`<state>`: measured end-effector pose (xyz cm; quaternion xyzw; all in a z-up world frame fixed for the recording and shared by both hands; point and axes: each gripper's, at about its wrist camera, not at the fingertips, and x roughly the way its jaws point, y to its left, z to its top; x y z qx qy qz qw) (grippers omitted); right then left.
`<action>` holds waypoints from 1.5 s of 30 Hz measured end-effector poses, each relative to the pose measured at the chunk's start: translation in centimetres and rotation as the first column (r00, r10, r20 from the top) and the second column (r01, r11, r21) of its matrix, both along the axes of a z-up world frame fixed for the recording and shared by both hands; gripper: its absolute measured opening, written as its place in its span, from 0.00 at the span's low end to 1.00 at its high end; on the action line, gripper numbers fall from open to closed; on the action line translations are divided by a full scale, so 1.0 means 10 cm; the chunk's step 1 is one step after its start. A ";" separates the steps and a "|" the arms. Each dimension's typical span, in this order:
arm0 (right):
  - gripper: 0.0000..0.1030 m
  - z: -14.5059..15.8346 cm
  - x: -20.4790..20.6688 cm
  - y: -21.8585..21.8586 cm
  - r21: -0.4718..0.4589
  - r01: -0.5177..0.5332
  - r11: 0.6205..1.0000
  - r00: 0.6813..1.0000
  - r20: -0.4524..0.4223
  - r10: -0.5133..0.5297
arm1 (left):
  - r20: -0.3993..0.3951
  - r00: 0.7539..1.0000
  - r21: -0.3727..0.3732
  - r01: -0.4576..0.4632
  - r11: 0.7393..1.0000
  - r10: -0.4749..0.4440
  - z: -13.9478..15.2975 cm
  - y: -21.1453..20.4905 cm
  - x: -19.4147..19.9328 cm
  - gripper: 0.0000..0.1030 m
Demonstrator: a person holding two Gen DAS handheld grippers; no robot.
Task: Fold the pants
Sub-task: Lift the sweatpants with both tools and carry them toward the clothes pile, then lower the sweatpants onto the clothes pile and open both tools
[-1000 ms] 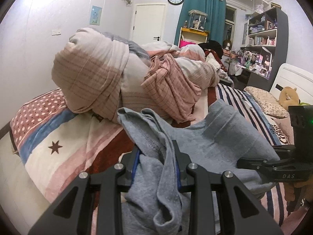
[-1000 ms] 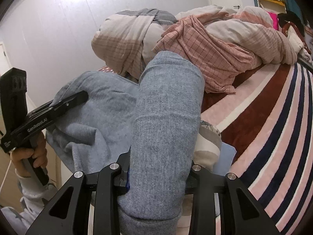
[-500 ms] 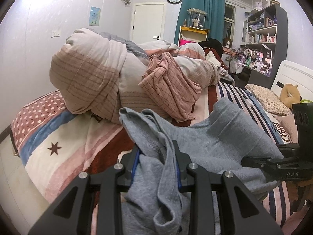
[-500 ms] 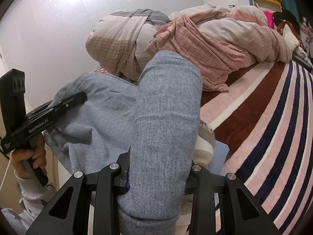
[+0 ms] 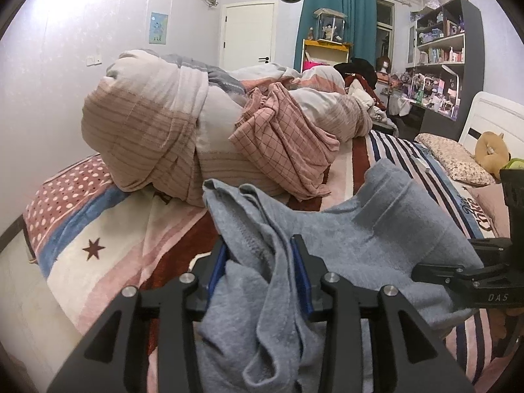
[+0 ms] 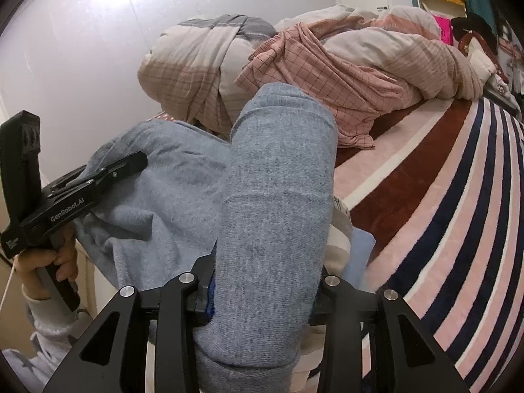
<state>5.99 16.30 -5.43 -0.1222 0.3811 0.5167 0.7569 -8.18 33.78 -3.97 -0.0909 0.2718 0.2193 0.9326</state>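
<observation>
The grey sweatpants point(image 5: 376, 239) hang bunched between both grippers over the near edge of the bed. My left gripper point(image 5: 258, 245) has a gathered fold of the grey fabric between its blue pads; its jaws are opening, and the cloth still stands pinched there. In the right wrist view that gripper point(image 6: 127, 165) shows at the left, with a hand point(image 6: 49, 262) on its handle. My right gripper point(image 6: 267, 281) is shut on a ribbed cuff end of the pants point(image 6: 281, 163), which rises above its jaws. It also appears at the right edge of the left wrist view point(image 5: 435, 271).
A striped blanket point(image 6: 442, 196) covers the bed. A big rolled quilt point(image 5: 147, 137) and a pink checked cloth point(image 5: 288, 144) are piled along the wall side. A pillow point(image 5: 452, 160) and a plush toy point(image 5: 491, 150) lie at the headboard. Shelves point(image 5: 442, 49) stand beyond.
</observation>
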 end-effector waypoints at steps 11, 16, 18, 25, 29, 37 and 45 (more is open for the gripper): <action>0.28 0.05 -0.02 -0.02 0.021 -0.002 1.000 1.000 0.026 0.002 | 0.008 1.000 0.028 0.007 1.000 -0.007 0.03 -0.04 0.04 0.29; 0.28 0.04 0.06 -0.02 0.034 0.010 0.999 1.000 0.013 -0.011 | 0.014 1.000 0.026 0.003 1.000 -0.004 0.04 -0.02 0.14 0.29; 0.28 0.01 0.08 -0.02 0.027 0.012 1.000 1.000 0.008 -0.012 | 0.011 1.000 0.035 0.000 0.999 0.000 0.04 -0.04 0.16 0.29; 0.32 0.00 0.05 -0.02 0.011 0.006 1.000 1.000 0.020 -0.006 | -0.004 1.000 0.043 -0.013 0.999 0.013 0.03 -0.06 0.13 0.32; 0.40 0.01 0.01 -0.02 -0.002 0.010 1.000 0.999 0.046 -0.010 | -0.006 1.000 0.063 -0.028 0.998 0.028 0.06 -0.10 0.09 0.46; 0.48 0.07 -0.06 -0.08 -0.006 0.016 1.000 0.997 0.079 -0.015 | 0.005 0.999 0.160 -0.052 0.986 0.052 0.17 -0.36 -0.03 0.67; 0.62 0.17 -0.14 -0.28 0.001 0.017 1.000 0.995 0.096 -0.017 | 0.054 0.998 0.160 -0.053 0.986 0.045 0.29 -0.71 -0.15 0.80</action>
